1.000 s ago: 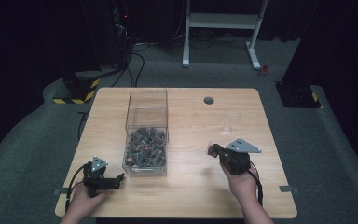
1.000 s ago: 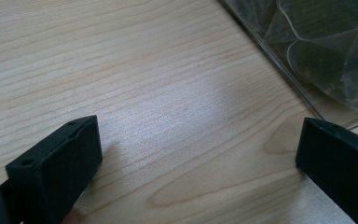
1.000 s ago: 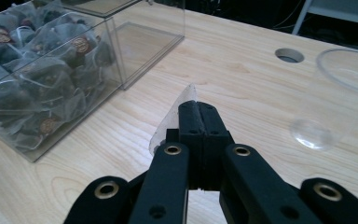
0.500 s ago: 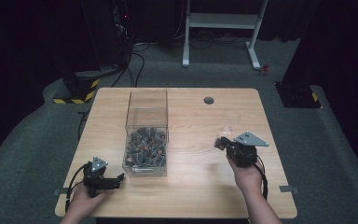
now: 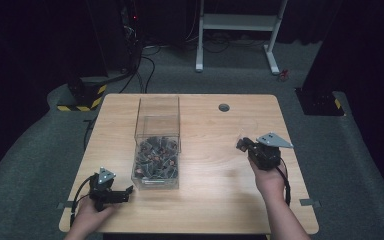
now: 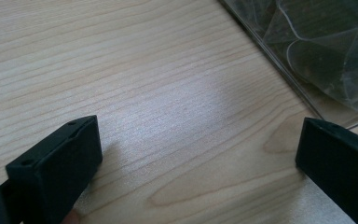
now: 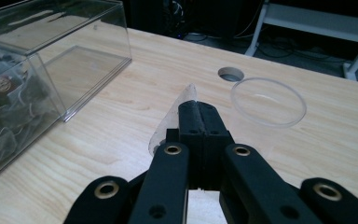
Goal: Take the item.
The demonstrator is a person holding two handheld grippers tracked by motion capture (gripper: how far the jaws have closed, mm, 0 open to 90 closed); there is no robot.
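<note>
Fingers [image 7: 200, 123] of the right gripper [image 5: 245, 145] are pressed tight together on a thin clear sachet [image 7: 175, 116], a pale triangular film whose tip pokes out past them toward the far side of the table [image 5: 205, 200]. That gripper is held by the person's right hand [image 5: 266, 176] above the right part of the table, well apart from the box [image 5: 158, 142], and it carries a grey three-cornered plate [image 5: 275, 140] on top. Just ahead of it in the right gripper view lies a clear round lid [image 7: 267, 101], flat on the wood, near a round hole [image 7: 230, 73] in the tabletop. Over on the left, the other gripper [image 5: 125, 192] sits low near the table's front edge, held in the left hand [image 5: 91, 212], its fingers [image 6: 58, 165] spread wide with bare wood between them. It lies just beside the front corner of the box, a tall clear container standing open at the middle of the table, its front half heaped with dark sachets [image 5: 155, 156]. A black cable [image 5: 77, 192] loops from the left gripper toward the table edge.
</note>
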